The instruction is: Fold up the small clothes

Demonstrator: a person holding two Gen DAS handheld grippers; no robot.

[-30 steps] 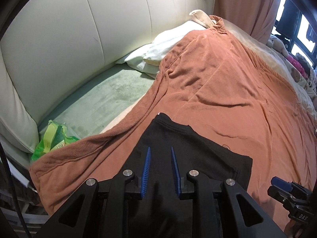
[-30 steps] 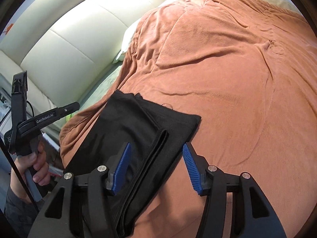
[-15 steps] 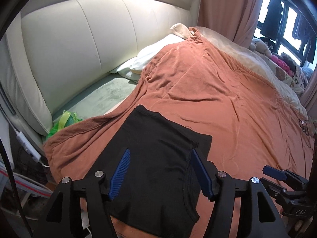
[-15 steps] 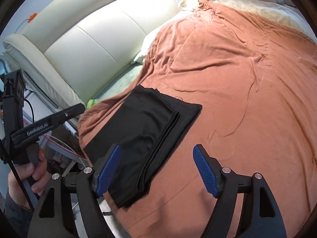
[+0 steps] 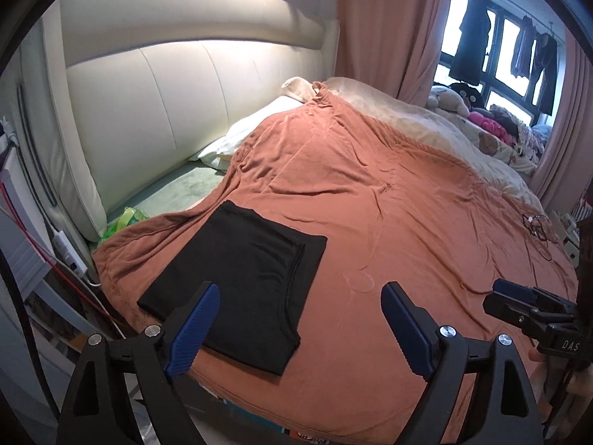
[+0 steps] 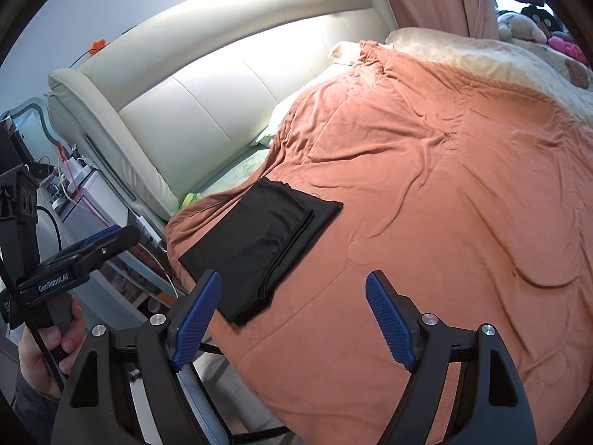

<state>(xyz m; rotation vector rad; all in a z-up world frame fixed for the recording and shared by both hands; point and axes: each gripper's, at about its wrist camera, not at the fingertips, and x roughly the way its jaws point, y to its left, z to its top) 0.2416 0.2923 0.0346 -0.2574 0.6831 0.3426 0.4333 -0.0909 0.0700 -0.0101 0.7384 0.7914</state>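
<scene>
Black garment untouched; both tools wide, empty.

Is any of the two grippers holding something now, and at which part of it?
Nothing is held. The left gripper and right gripper have just been opening, with nothing between the jaws. The folded black garment lies free on the orange blanket.

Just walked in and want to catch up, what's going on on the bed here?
A person is folding small clothes with a handheld tool in each hand. A black garment lies folded in a flat rectangle near the corner of the orange blanket. The left tool and the right tool have both just been opening and now stand wide open, with nothing between the fingers, clear of the garment. The fold looks finished.
</scene>
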